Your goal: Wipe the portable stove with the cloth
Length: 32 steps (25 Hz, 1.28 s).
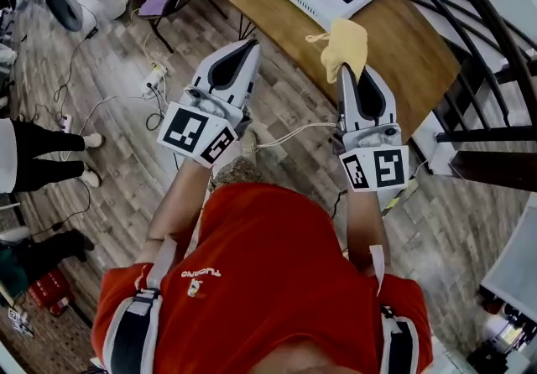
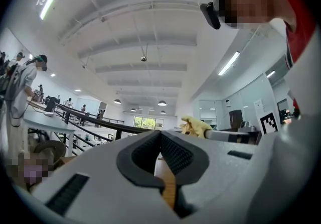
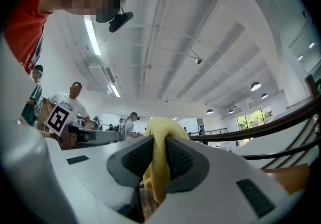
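While the right gripper (image 1: 346, 72) clamps the yellow cloth (image 1: 346, 44), left gripper (image 1: 250, 45) fully closed, holding nothing

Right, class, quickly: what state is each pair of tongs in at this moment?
Left tongs: closed, nothing between them.
Right tongs: closed on the yellow cloth.

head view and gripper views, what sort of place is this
Probably a large open workspace or lab, not a home kitchen: high ceiling with strip lights, cables across the wood floor, other people in the background.
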Each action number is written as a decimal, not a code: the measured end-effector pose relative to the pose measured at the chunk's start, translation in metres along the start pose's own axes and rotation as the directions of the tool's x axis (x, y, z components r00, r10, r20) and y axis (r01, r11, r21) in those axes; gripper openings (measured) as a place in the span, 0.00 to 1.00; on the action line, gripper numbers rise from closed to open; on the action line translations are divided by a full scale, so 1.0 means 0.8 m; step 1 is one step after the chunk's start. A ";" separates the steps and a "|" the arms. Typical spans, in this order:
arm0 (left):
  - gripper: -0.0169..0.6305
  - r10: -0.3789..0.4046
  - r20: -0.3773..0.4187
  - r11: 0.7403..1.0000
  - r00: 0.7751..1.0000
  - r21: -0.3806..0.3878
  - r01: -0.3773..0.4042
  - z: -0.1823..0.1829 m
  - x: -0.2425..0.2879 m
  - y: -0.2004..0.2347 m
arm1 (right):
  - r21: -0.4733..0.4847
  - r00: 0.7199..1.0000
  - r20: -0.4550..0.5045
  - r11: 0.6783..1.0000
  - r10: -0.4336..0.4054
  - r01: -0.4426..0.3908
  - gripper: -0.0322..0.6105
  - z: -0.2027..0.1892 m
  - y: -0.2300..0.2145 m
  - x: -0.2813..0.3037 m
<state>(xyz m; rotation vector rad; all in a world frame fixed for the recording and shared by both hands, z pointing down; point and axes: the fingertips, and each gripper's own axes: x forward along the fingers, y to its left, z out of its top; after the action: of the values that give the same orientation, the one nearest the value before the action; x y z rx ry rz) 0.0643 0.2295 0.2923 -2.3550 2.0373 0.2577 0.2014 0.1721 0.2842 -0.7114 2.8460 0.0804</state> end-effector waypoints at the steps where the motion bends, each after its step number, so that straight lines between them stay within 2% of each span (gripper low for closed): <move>1: 0.04 -0.014 -0.007 1.000 1.000 0.000 0.014 -0.002 0.012 0.018 | -0.005 1.000 -0.006 1.000 -0.010 0.010 0.18 -0.005 -0.003 0.019; 9: 0.04 -0.111 -0.054 0.994 0.992 -0.004 0.111 -0.027 0.094 0.165 | -0.043 0.994 -0.045 0.994 -0.099 0.097 0.18 -0.058 -0.016 0.169; 13: 0.04 -0.157 -0.096 0.987 0.983 -0.025 0.156 -0.049 0.128 0.203 | -0.048 0.988 -0.069 0.990 -0.138 0.135 0.18 -0.076 -0.024 0.210; 17: 0.05 -0.172 -0.162 0.984 0.972 -0.081 0.161 -0.085 0.167 0.246 | -0.053 0.982 -0.113 0.988 -0.152 0.147 0.18 -0.101 -0.036 0.256; 26: 0.17 -0.203 -0.319 0.976 0.926 -0.141 0.166 -0.164 0.256 0.308 | -0.043 0.957 -0.229 0.984 -0.177 0.172 0.18 -0.171 -0.092 0.342; 32: 0.19 -0.201 -0.419 0.978 0.885 -0.142 0.155 -0.221 0.322 0.337 | -0.016 0.924 -0.345 0.986 -0.164 0.169 0.18 -0.228 -0.130 0.391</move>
<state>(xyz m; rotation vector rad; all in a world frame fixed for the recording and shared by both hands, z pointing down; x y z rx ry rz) -0.1464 -0.0850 0.4570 -2.8556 1.9780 -0.1886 -0.0535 -0.0824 0.3955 -1.0557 3.0925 -0.1020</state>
